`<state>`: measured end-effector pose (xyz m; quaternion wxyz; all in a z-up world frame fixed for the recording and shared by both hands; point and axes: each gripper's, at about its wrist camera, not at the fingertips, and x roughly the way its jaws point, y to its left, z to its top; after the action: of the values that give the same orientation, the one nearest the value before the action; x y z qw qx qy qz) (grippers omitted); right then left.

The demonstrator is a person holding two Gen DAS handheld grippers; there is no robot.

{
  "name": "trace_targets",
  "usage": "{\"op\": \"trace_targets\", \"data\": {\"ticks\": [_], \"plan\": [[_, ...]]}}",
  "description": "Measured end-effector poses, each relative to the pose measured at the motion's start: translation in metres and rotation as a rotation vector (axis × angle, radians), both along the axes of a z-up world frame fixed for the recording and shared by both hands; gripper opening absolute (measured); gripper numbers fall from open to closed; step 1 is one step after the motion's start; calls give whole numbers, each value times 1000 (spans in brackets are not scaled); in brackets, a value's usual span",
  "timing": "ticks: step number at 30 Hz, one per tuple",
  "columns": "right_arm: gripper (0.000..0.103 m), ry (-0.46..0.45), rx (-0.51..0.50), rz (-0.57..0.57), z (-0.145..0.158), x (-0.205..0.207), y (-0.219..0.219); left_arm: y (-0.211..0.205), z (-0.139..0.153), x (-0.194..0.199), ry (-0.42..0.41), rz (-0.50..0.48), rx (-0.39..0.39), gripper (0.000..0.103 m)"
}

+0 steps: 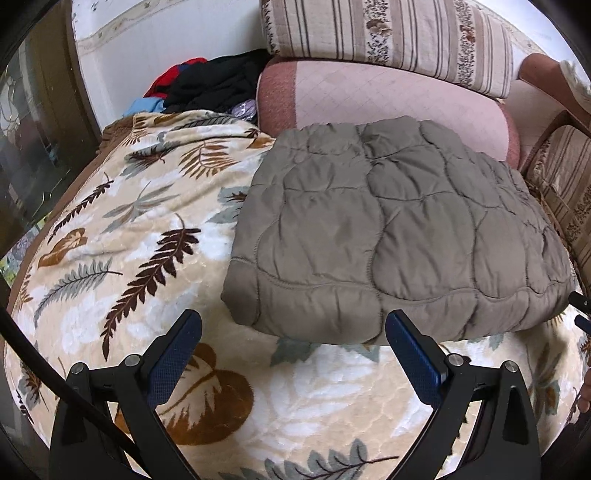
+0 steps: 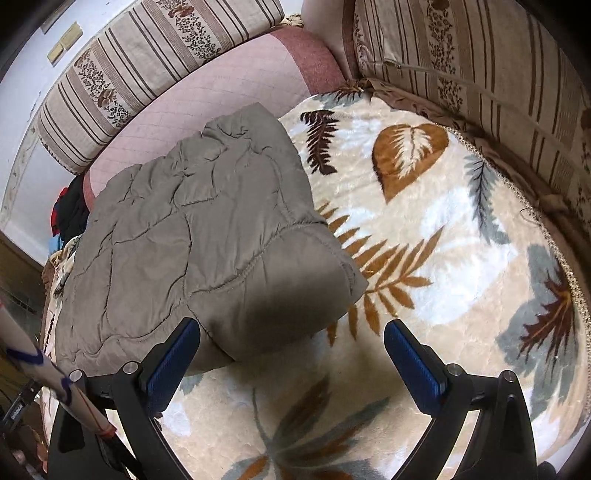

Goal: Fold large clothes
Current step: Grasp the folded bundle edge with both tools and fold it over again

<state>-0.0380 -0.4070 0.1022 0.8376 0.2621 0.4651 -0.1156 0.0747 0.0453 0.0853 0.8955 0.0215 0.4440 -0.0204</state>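
A grey-brown quilted garment [image 1: 391,229] lies folded into a thick rectangular bundle on a leaf-patterned blanket [image 1: 129,236]. In the left wrist view my left gripper [image 1: 293,332] hovers open just in front of the bundle's near edge, nothing between its blue pads. In the right wrist view the same quilted garment [image 2: 199,236] lies to the left on the blanket [image 2: 436,221]. My right gripper [image 2: 291,339] is open over the bundle's near right corner, its left finger [image 2: 173,358] in front of the fabric and not gripping it.
A pink cushion [image 1: 388,96] and striped floral cushions [image 1: 388,33] sit behind the bundle. Dark and red clothes [image 1: 214,81] are piled at the back left. A striped sofa back [image 2: 498,74] borders the blanket on the right. A person's arm [image 1: 546,77] shows at the upper right.
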Motion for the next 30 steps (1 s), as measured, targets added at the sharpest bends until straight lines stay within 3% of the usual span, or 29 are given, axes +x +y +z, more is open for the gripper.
{"op": "trace_targets", "data": {"ticks": [5,13,19,30], "plan": [[102,-7,26,16,-10,6,5,16,-9,8,4,16,-69,100],[102,-9,122,18,-28,11,2,91,-28,18,32,170,-385,100],[102,-49,266,11,-42,16,-1,114,-50,36,55,121,-589,99],[103,-92,466,-25,-70,36,8,71,-85,83,141,-6,-621,100]]}}
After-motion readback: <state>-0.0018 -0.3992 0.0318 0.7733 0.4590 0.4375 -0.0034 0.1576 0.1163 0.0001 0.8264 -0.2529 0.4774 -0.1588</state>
